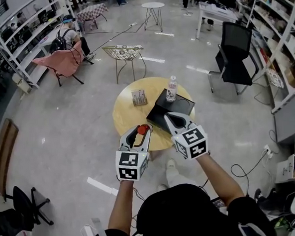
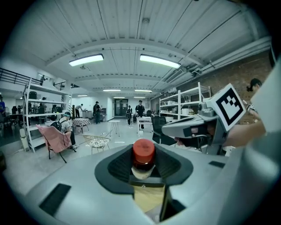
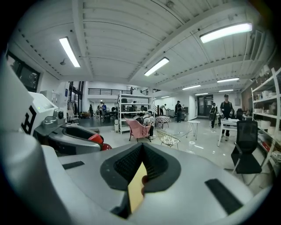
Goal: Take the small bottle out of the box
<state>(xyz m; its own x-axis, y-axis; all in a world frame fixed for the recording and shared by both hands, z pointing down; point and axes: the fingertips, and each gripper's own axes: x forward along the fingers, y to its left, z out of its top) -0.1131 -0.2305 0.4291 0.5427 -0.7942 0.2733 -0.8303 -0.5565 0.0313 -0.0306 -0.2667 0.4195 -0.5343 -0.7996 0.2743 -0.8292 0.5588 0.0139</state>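
Observation:
My left gripper (image 1: 142,132) is shut on the small bottle (image 1: 143,129), whose red cap shows between the fingers. It hangs above the near edge of the round wooden table (image 1: 126,116). In the left gripper view the small bottle (image 2: 143,154) stands upright between the pads, red cap on top. The black box (image 1: 162,108) lies on the table's right half. My right gripper (image 1: 175,119) hovers over the box's near end, jaws together and empty. In the right gripper view the pads (image 3: 153,165) meet, and the left gripper (image 3: 74,138) is close on the left.
A taller clear bottle (image 1: 171,88) stands at the box's far edge. A small patterned block (image 1: 139,97) sits on the table's far left. A black office chair (image 1: 236,54) stands at right, a wire chair (image 1: 124,52) beyond the table, and shelving along both sides.

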